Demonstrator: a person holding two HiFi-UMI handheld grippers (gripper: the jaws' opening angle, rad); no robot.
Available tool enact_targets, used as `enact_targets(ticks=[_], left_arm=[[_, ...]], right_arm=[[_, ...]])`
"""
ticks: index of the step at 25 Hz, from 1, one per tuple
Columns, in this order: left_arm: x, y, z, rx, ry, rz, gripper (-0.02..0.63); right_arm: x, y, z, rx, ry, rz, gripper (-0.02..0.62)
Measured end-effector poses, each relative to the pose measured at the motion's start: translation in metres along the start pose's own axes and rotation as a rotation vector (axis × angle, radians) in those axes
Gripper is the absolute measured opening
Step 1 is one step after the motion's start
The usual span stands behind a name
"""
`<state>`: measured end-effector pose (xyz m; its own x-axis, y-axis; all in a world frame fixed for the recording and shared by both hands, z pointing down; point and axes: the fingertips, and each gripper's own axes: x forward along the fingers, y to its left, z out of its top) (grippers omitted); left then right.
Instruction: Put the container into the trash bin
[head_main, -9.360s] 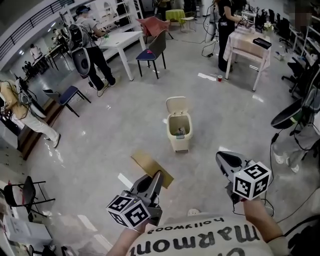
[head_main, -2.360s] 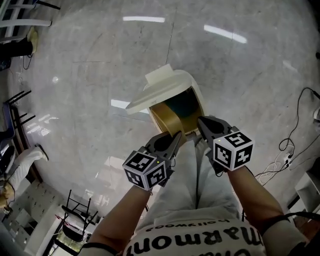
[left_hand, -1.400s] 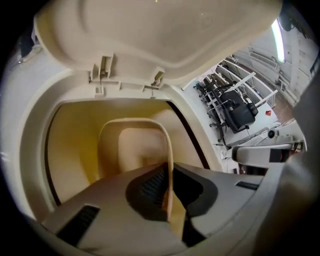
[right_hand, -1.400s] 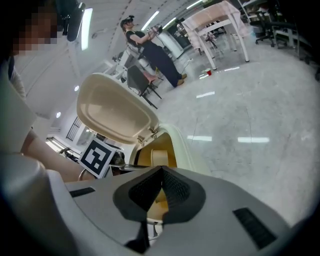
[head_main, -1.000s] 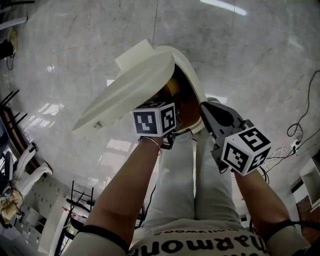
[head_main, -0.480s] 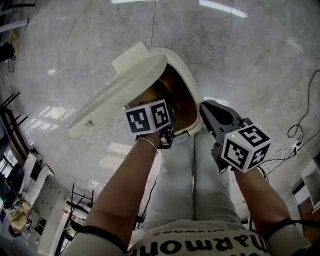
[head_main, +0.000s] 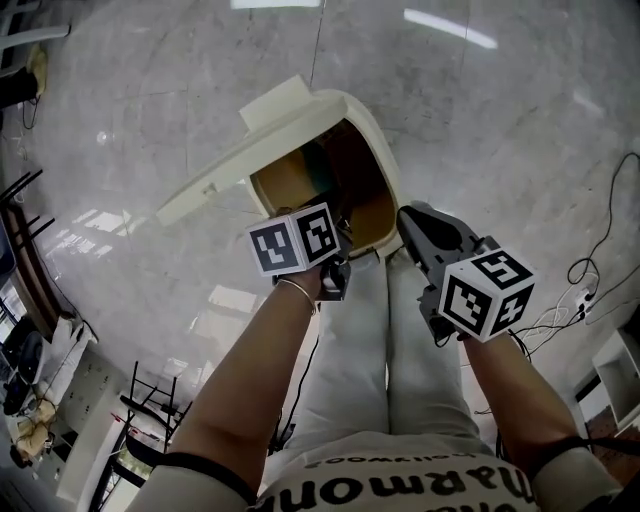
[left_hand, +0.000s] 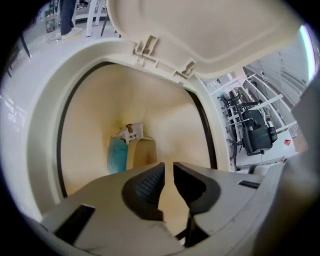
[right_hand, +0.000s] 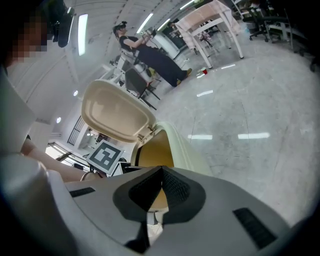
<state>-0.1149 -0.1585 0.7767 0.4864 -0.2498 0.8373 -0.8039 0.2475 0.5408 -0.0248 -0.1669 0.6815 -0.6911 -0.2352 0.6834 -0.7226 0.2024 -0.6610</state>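
The trash bin stands on the grey floor with its lid tipped up on the hinged side. The left gripper hangs just over the bin's mouth and points down into it. Its jaws stand a narrow slit apart with nothing between them. At the bottom of the bin lies the cream container, with something teal touching it (what it is cannot be made out). The right gripper sits just outside the bin's near rim, on the side away from the lid. Its jaws are pressed together and grip nothing. The person's pale trouser legs are close against the bin's near wall.
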Motion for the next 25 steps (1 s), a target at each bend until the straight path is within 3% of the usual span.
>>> enact_targets(ticks=[4,6,8,15,19,23,25], left_arm=[[-0.024,-0.025,0.003,-0.051,-0.065,-0.088,0.073],[-0.041,-0.039,0.003,-0.056,-0.092,-0.125,0.014],[-0.059,-0.053,0.004,-0.046,-0.136,-0.158,-0.003],[-0.137,-0.12,0.02,-0.037,-0.369,-0.23,-0.003],[-0.189,-0.182,0.038,0.13,-0.485,-0.245,-0.003],[-0.254,-0.239,0.031,0.418,-0.581,-0.151,-0.003],[-0.284,-0.262,0.026,0.423,-0.629,-0.164,-0.003]], right_arm=[[-0.015,0.018,0.008,-0.058,0.013,0.016,0.002],[-0.022,0.03,0.011,-0.1,0.019,0.023,0.002],[-0.031,0.04,0.015,-0.138,0.022,0.027,0.002],[-0.09,0.064,0.032,-0.201,0.016,0.014,0.002],[-0.131,0.08,0.068,-0.275,-0.021,0.024,0.002],[-0.183,0.113,0.085,-0.392,-0.017,0.053,0.002],[-0.208,0.129,0.089,-0.464,-0.012,0.071,0.002]])
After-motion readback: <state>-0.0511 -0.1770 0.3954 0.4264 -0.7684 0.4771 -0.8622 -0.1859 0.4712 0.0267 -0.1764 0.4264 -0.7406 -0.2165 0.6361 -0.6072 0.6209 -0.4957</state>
